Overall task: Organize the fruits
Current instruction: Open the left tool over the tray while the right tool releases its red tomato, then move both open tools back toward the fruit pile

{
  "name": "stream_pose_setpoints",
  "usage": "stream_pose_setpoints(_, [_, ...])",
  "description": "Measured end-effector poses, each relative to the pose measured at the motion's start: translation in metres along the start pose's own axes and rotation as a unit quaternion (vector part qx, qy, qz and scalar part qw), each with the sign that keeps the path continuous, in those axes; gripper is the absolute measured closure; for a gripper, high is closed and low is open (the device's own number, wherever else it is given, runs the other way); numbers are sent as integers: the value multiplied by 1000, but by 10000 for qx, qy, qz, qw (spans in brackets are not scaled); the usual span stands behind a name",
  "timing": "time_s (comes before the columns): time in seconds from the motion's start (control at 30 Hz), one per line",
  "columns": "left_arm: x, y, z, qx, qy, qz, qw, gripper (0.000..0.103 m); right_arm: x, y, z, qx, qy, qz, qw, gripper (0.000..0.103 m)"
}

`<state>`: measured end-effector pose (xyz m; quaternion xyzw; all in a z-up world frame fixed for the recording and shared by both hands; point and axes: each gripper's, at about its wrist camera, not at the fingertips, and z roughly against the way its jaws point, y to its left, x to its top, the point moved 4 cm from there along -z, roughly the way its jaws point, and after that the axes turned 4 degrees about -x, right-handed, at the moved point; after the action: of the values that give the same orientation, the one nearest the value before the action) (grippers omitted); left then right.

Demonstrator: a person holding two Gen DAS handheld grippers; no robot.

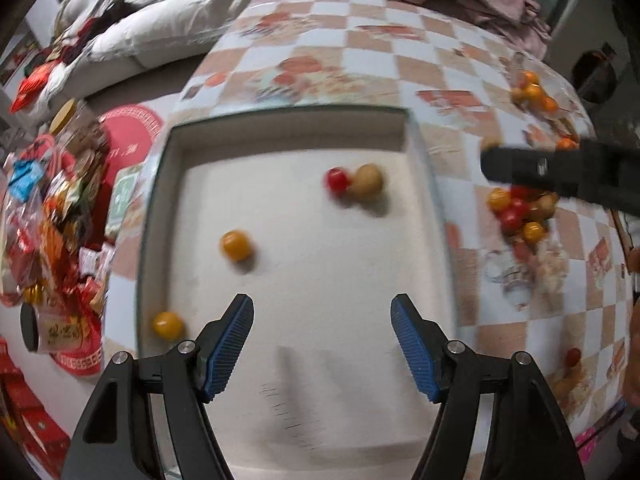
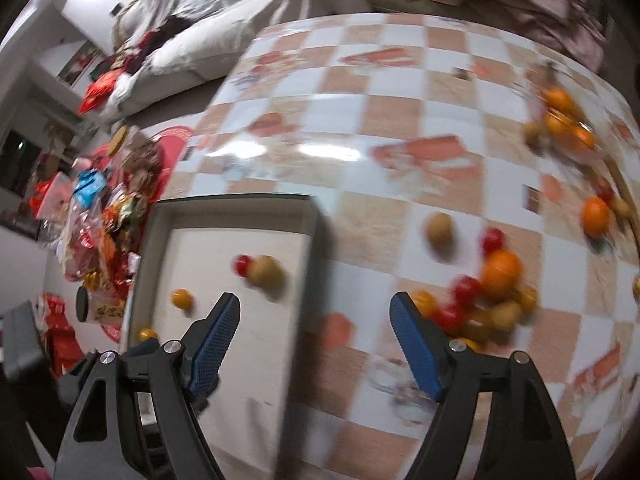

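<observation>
4 fruits (image 1: 237,245) are seen loose in the shallow tray (image 1: 288,120) on the table (image 2: 400,120); the main pile (image 2: 492,300) stays outside. Both the left gripper (image 1: 322,346) and right gripper (image 2: 315,338) are spread wide, empty. Risk: round fruits could be nudged, rolling off.

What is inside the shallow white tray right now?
The tray holds four small fruits: a red one touching a tan one, plus two yellow ones. The gripper fingers cover part of its near floor.
</observation>
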<state>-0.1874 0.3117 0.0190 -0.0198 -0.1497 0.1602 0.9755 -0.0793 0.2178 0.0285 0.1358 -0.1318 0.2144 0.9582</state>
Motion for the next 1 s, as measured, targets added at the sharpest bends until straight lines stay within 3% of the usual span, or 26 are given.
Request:
stream_pose_setpoints(0.3, [31,-69,8,-442,-145,-422,9980,31,-32,-105,21,-661,10,-755,9950,23])
stream_pose_setpoints(0.53, [38,-119,-11,-651,-12,-495,9967,31,-51,-185,32,-1084,68,-1312,9854,23])
stream_pose_setpoints(0.87, [32,-136,-52,-337,249,-515,9978,31,-55,-263,32,-1470,-6,-1761,9733,23])
stream_pose_setpoints(1.0, [33,-138,-60,-246,264,-489,9982,31,-50,-283,29,-1630,-103,-1835,9693,34])
